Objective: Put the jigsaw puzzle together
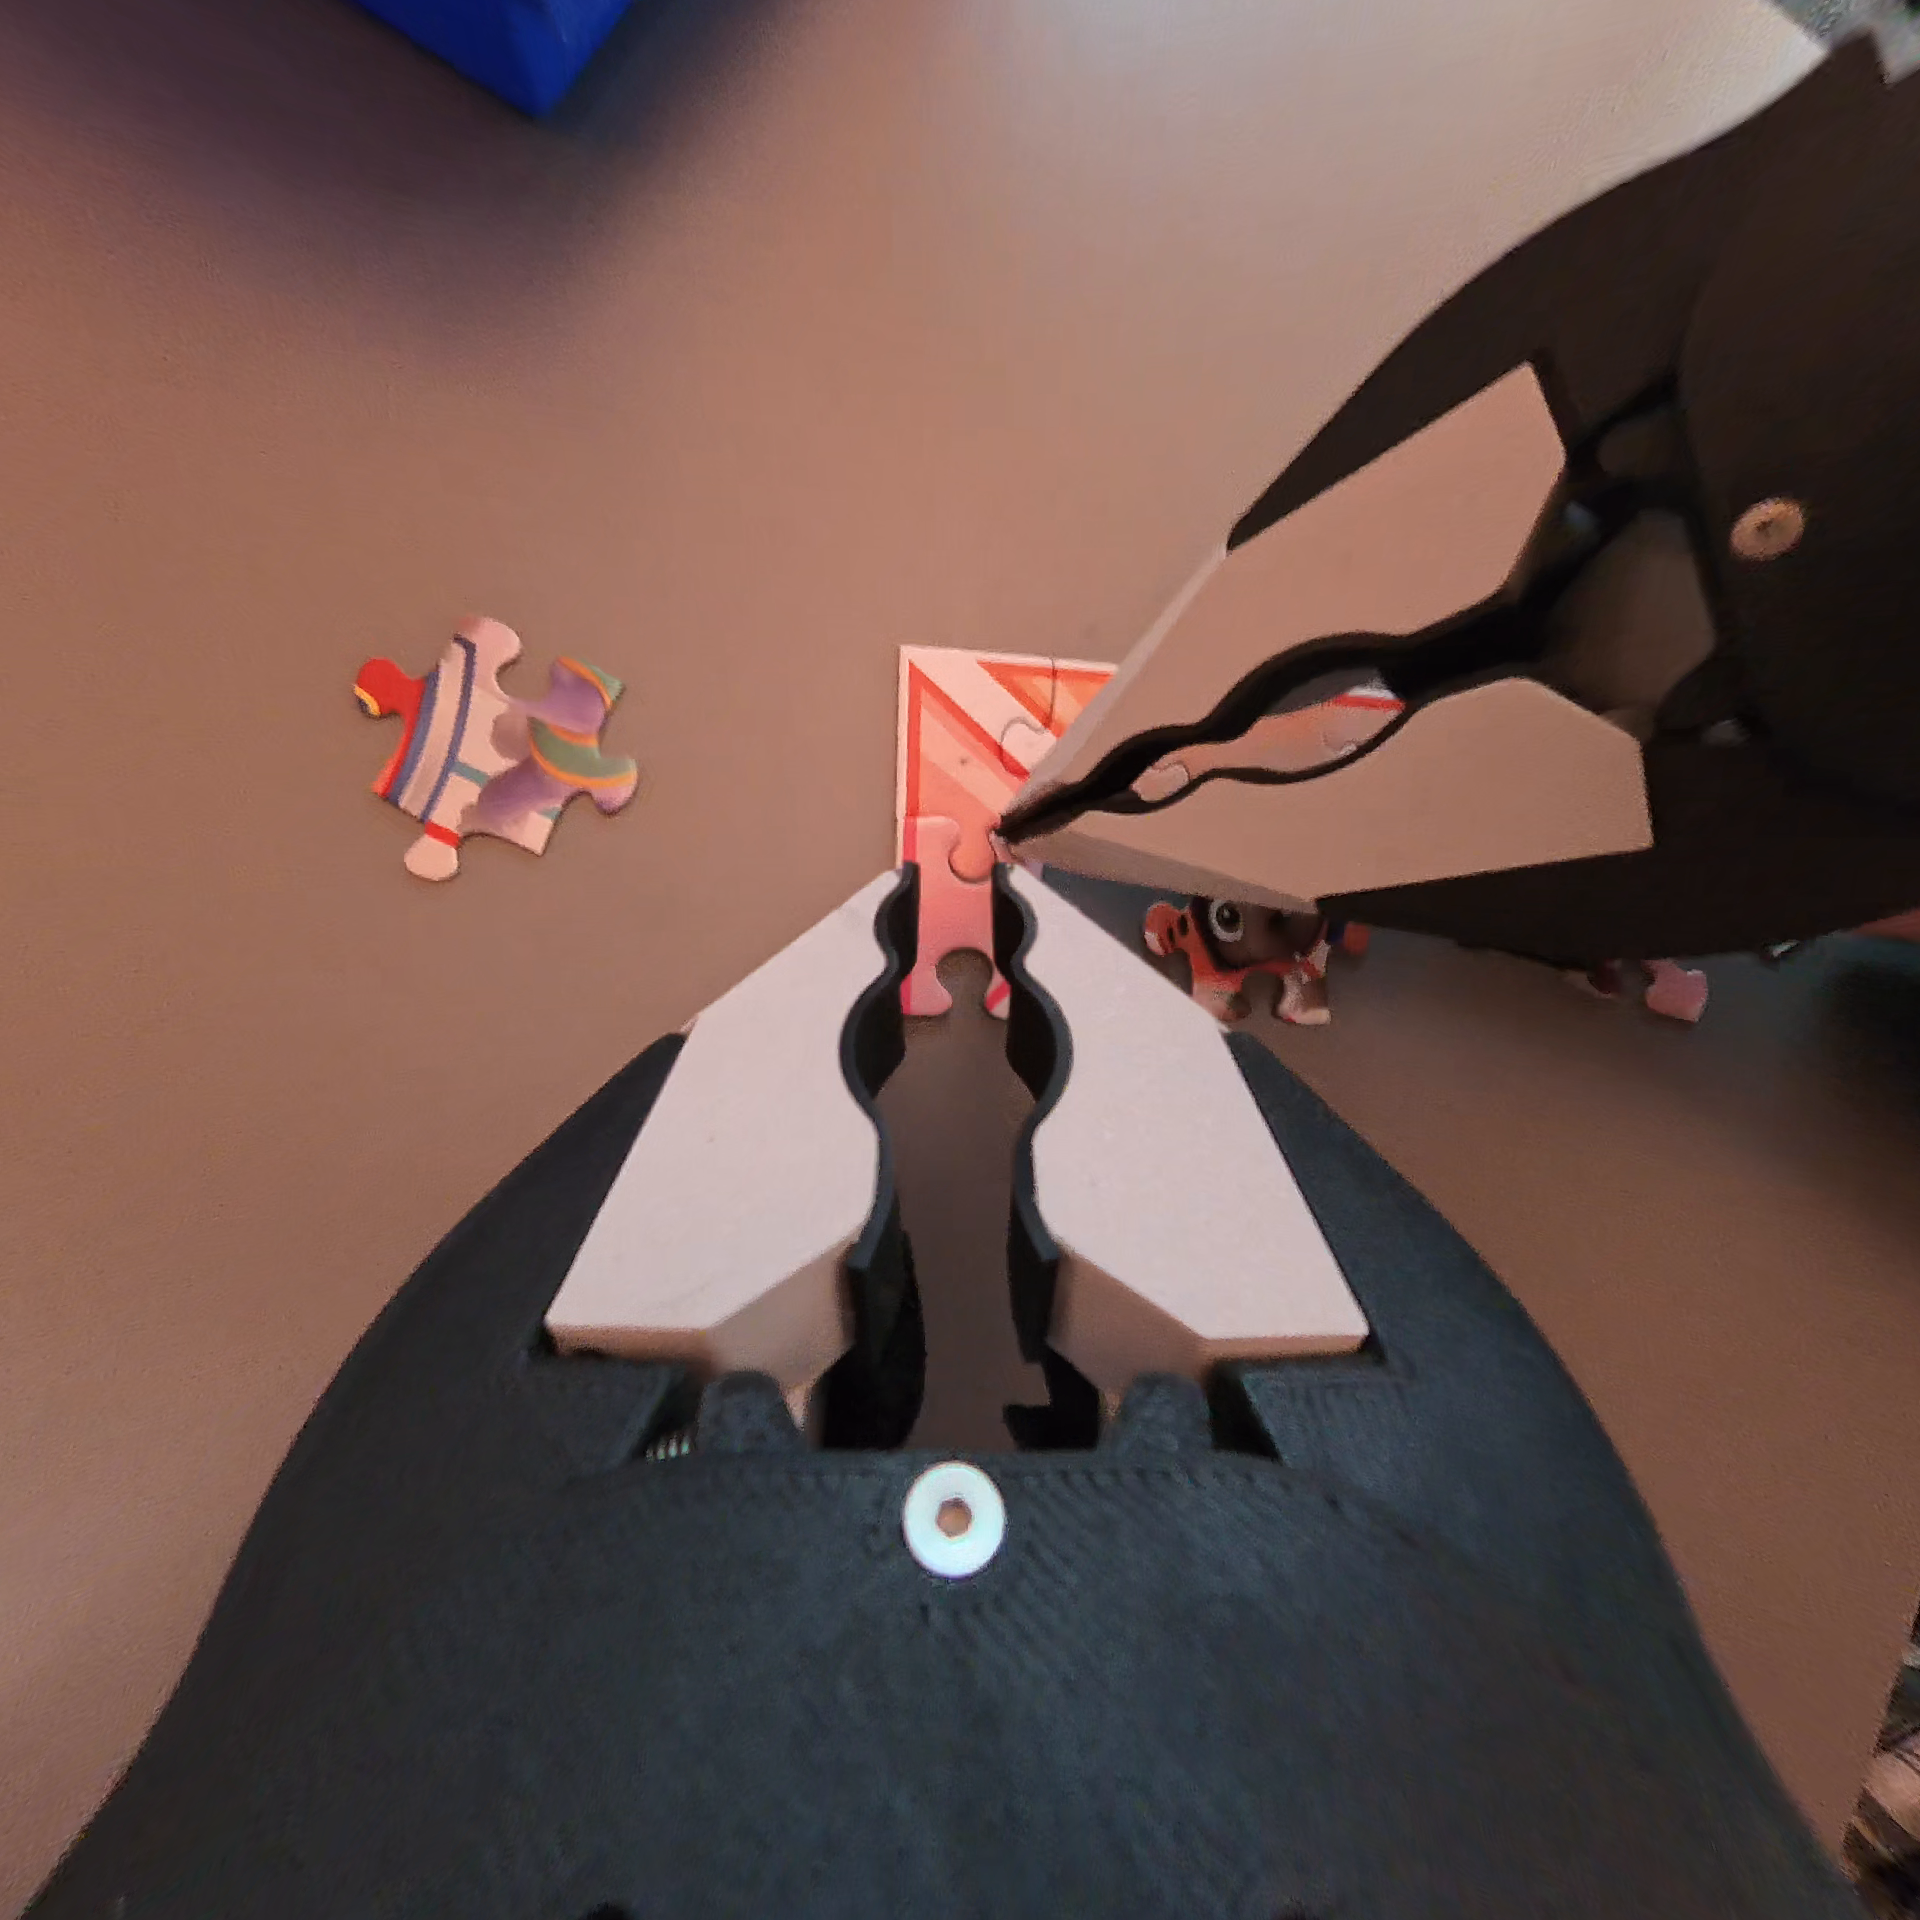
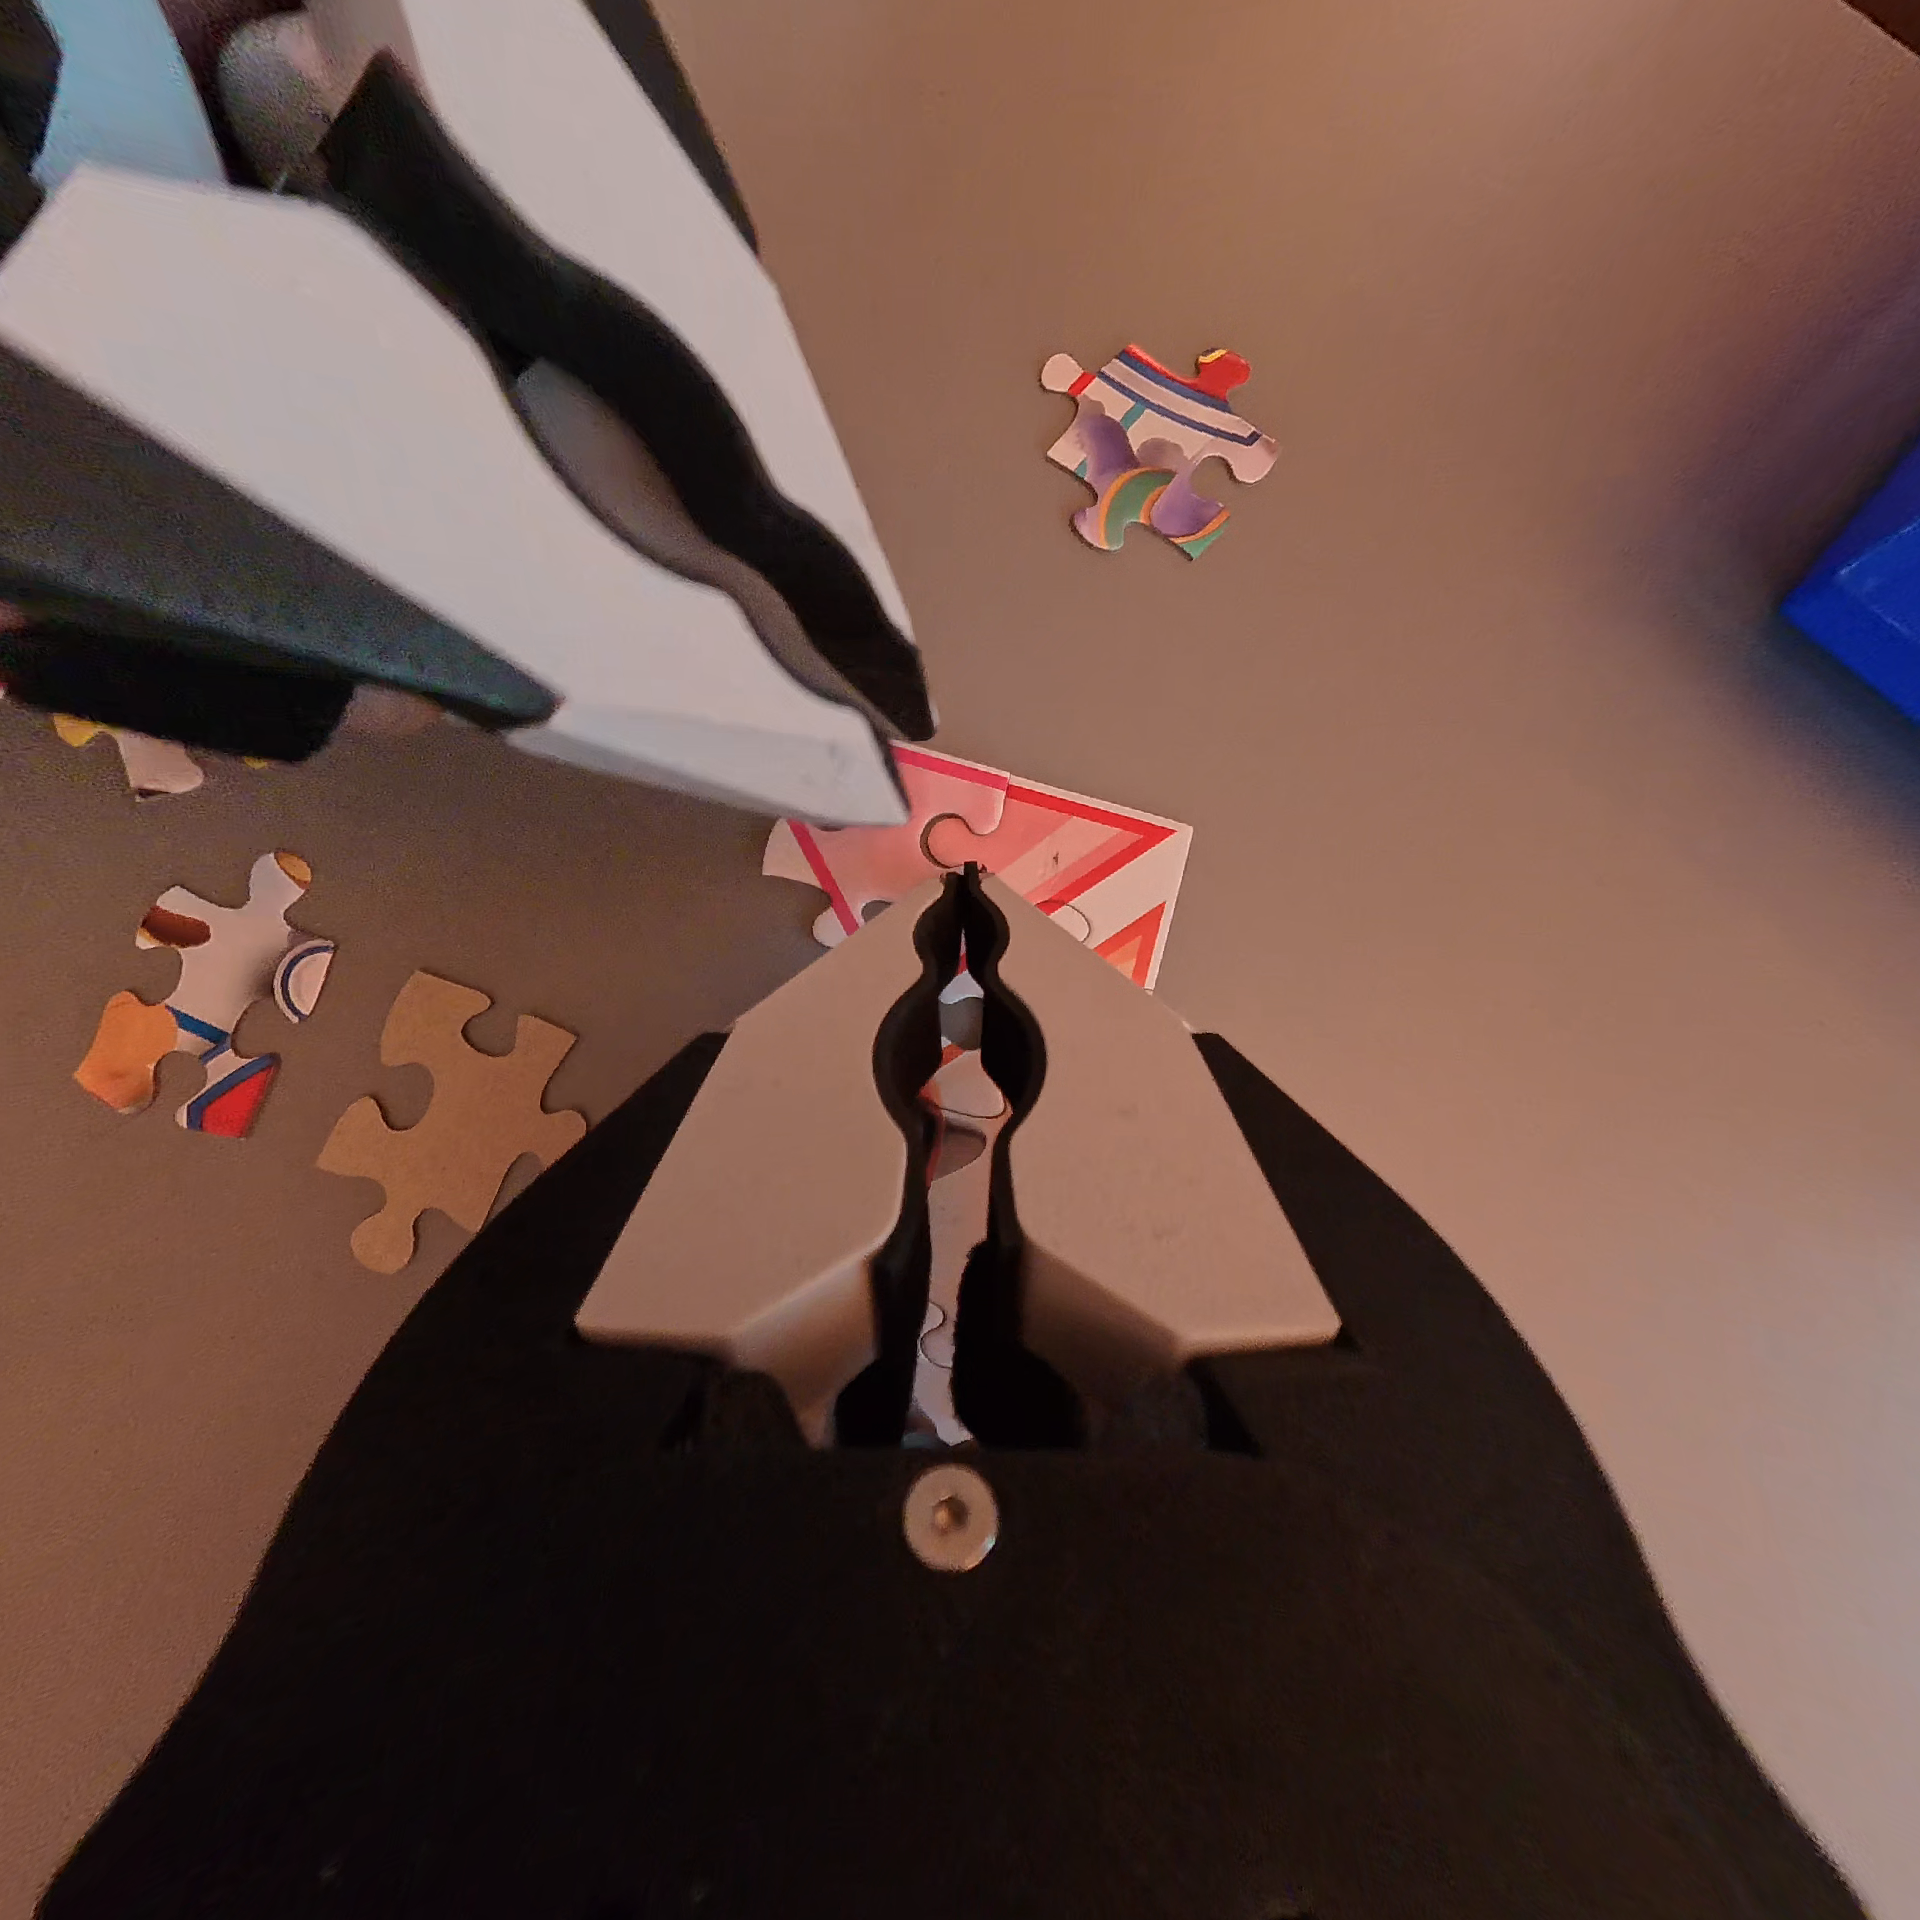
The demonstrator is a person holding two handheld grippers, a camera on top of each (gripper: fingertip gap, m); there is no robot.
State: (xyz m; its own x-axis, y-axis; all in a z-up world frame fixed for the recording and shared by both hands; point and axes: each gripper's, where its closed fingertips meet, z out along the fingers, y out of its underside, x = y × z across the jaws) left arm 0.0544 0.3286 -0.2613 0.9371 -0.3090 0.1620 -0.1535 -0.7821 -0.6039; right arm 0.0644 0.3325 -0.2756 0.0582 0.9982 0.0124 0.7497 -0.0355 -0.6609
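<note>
Left claw [image 1: 951, 883] parted, right claw [image 2: 966, 878] closed, brown tabletop [image 1: 727, 416], blue box [image 2: 1860, 613].

The right gripper [image 2: 966, 876] sat at centre with its jaws pressed together, tips down on the pink-and-red joined pieces [image 2: 1081, 862] on the tan table [image 2: 1455, 1039]. From ten o'clock the left gripper [image 2: 914, 764] reached in, jaws parted, tips touching the same cluster. Out at one o'clock lay a striped two-piece group [image 2: 1158, 452]; a face-down brown piece [image 2: 452, 1122] and a colourful loose piece [image 2: 208, 997] sat around eight to nine o'clock. A blue box [image 2: 1870, 613] clipped the three o'clock edge.
</note>
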